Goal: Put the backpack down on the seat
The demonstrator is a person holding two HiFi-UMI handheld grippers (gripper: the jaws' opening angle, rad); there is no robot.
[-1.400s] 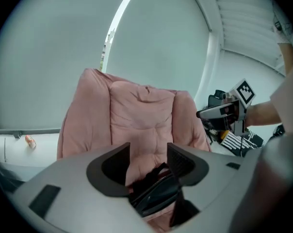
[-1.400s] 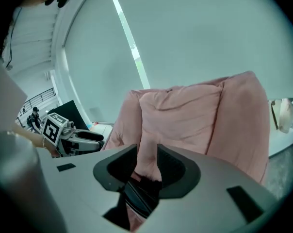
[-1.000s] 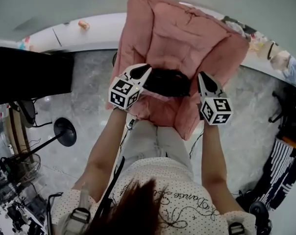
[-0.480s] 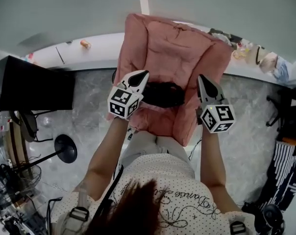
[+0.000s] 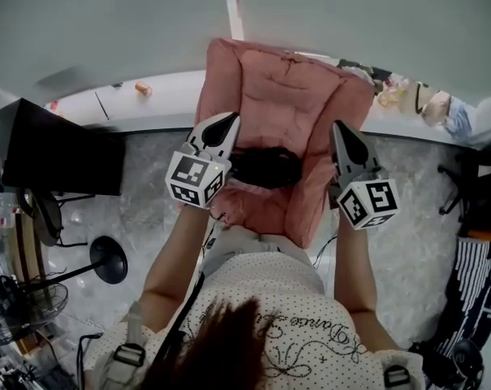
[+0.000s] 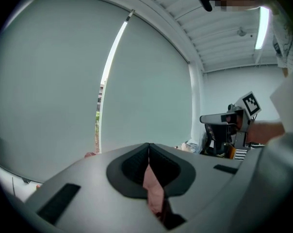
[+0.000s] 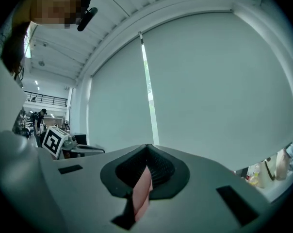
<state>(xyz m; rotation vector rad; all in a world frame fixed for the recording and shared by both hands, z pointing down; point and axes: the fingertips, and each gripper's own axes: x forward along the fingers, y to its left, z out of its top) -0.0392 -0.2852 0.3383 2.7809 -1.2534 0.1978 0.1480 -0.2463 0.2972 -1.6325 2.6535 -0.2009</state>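
– Up high in front of me, mid-scene: backpack [image 5: 282,104] hangs between my two grippers, clear of the floor [image 5: 148,193]. I'd call this the carry step, not the put-down.

– Grip status?

– Left gripper [image 5: 227,120] is clenched on the left fold [image 6: 154,191] of pink fabric at the pack's left edge. Right gripper [image 5: 341,128] is the same, with the right fold [image 7: 142,191] pinched at the right edge. Both sets of jaws are tight together on cloth, nothing else in them.

– Next move?

– My read: find the seat, bring the pack over it, lower both sides evenly until the seat takes the weight, then let go. These are thin pinches on loose cloth, so no jerks. It could slip or swing.

– Where's the seat?

– Can't pick one out. In the head view the pack blocks whatever is straight below and beyond it. Both gripper views point up at a window blind [image 7: 209,91] and the ceiling [image 6: 224,38], so no help with the landing spot.

– Anything else unclear?

– Black patch [image 5: 266,167] mid-pack: handle, strap or panel, can't say. The pack's near edge runs into my legs [image 5: 249,246]. No shoulder straps in sight. Dark slab [image 5: 63,157] at left could be a screen or a desk top; can't tell.
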